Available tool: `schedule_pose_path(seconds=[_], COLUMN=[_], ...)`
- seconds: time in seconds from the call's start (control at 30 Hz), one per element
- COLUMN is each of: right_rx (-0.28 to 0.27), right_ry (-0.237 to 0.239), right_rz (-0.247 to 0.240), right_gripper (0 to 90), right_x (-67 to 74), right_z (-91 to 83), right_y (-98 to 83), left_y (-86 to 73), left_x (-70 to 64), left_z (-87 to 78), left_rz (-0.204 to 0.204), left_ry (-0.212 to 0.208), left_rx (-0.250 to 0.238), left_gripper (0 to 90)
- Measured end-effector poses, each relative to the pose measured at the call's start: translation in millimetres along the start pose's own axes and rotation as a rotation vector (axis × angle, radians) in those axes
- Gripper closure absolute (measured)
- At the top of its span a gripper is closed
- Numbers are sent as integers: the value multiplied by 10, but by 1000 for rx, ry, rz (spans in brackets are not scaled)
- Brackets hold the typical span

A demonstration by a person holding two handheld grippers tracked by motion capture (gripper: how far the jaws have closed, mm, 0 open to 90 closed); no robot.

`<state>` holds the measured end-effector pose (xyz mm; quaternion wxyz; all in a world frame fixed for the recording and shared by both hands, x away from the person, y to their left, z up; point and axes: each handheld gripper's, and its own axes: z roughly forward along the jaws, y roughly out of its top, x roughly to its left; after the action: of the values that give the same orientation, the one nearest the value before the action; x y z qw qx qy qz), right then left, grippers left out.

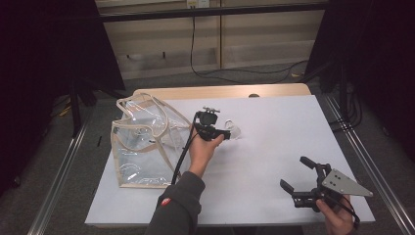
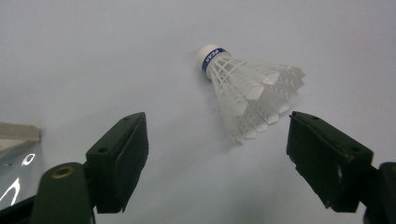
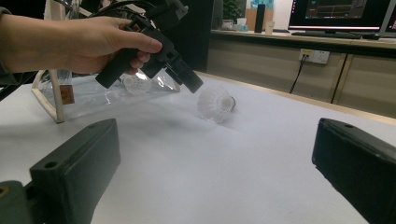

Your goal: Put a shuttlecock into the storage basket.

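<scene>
A white shuttlecock (image 2: pixel 247 93) with a blue band round its cork lies on its side on the white table (image 1: pixel 274 147). My left gripper (image 2: pixel 217 125) hovers just over it, jaws open and pointing at the feathers; the pads touch nothing. From above, that gripper (image 1: pixel 226 133) sits right beside the shuttlecock (image 1: pixel 236 131) at mid-table. The right gripper view has the shuttlecock (image 3: pixel 214 103) below the left gripper's tip (image 3: pixel 189 79). My right gripper (image 1: pixel 296 174) rests low at the front right, open and empty (image 3: pixel 217 128).
A clear plastic bag (image 1: pixel 142 142) with beige trim stands at the table's left; a second shuttlecock (image 3: pixel 135 84) shows through its wall. Cables trail on the floor behind the table. Metal rails run along both sides.
</scene>
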<state>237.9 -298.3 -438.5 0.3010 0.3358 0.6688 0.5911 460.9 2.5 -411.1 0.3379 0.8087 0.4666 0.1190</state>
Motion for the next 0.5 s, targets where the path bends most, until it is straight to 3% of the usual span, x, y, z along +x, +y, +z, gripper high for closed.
schedule_pose_path(seconds=[0.5], right_rx=[1], right_ry=[1], right_rz=[0], right_gripper=[9], right_x=[1], right_z=[-6], right_y=[1], left_y=[-18], left_x=[-4], left_z=[146], left_rz=[15], left_ry=[4], left_rx=[-15], left_gripper=[355])
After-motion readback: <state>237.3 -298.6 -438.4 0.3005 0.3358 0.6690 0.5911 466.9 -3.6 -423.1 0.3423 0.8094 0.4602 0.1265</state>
